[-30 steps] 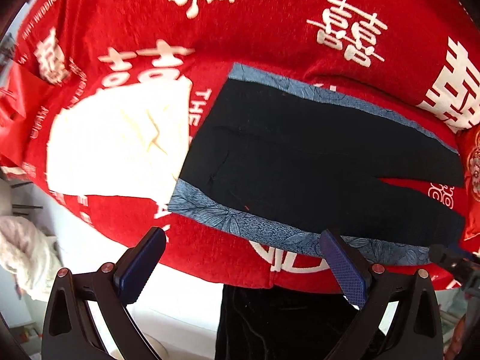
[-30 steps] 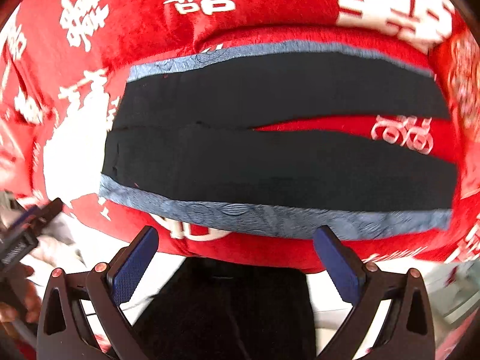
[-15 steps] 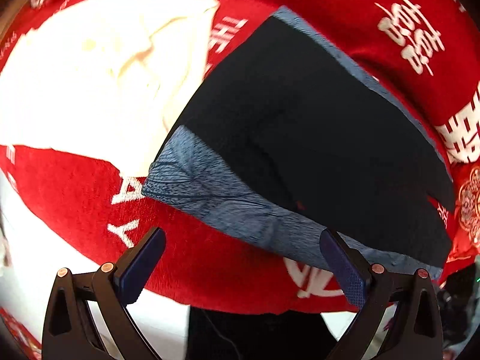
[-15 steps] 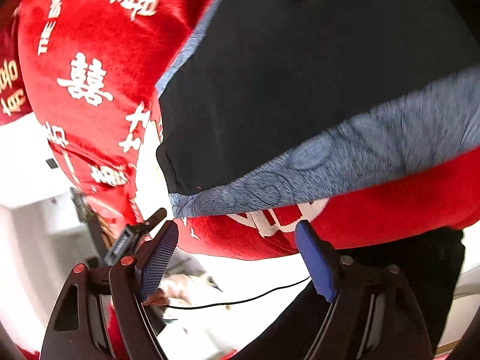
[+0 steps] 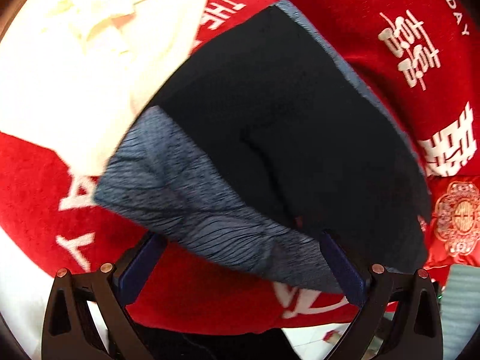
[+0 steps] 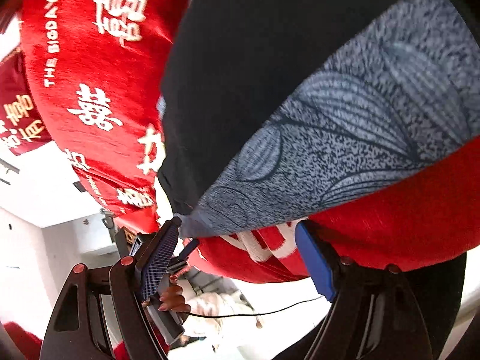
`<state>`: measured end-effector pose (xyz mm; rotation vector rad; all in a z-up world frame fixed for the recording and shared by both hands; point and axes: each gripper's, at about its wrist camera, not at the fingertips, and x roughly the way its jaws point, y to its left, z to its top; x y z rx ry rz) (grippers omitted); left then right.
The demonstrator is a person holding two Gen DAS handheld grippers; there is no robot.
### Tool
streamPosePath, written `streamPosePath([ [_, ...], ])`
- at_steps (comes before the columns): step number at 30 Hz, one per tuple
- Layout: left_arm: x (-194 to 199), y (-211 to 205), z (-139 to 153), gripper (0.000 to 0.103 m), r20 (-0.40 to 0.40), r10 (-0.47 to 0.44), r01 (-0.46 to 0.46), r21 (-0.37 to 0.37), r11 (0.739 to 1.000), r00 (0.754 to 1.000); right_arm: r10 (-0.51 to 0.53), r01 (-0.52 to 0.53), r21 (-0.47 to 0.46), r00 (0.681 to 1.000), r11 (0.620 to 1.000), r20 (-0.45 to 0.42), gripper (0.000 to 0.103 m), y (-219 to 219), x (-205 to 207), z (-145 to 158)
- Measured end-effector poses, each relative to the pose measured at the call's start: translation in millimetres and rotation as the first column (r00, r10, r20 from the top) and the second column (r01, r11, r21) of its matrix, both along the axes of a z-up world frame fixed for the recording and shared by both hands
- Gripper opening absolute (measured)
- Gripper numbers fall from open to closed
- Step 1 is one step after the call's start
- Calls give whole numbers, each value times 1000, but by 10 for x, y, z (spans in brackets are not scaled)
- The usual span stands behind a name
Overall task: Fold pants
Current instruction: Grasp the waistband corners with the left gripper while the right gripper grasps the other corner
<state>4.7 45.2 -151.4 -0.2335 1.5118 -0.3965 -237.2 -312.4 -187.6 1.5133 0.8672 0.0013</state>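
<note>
1. The red bedspread (image 5: 345, 15), printed with white characters, covers a bed and carries everything; it fills both views.
2. The pants (image 5: 285, 126) lie spread flat on it, near the bed's front edge: dark navy with a blue-grey patterned side panel (image 5: 195, 204) along the near edge. In the right wrist view that same panel (image 6: 345, 150) looms large, its leaf-like line pattern plain to see.
3. A cream-white cloth (image 5: 75, 60) lies on the bedspread just beside the pants, at the end near the left gripper; only the left wrist view shows it.
4. The left gripper (image 5: 240, 267) has its fingers spread wide, empty, straddling the panel's near edge without pressing it.
5. The right gripper (image 6: 237, 255) has fingers fairly wide apart and holds nothing; the corner of the pants (image 6: 186, 225) sits just at its left finger (image 6: 159, 258).
6. Only the right wrist view shows a hand (image 6: 171, 300) with painted nails below the bed edge, on the other gripper's handle.
7. Step in hand, as I judge it: the approach to the first grasp, no fold made. Next, each pair of fingers must close on the near edge, catching every layer, before lifting it across.
</note>
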Motion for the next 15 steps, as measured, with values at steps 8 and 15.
streamPosePath([
  [8,96,-85,-15,51,45,34,-36,32,999,998,-204,192,186,978,964,51,65,-106,-88,-219],
  [15,232,-79,132,24,21,36,-36,0,999,999,-87,88,93,996,992,-17,10,-288,82,194],
])
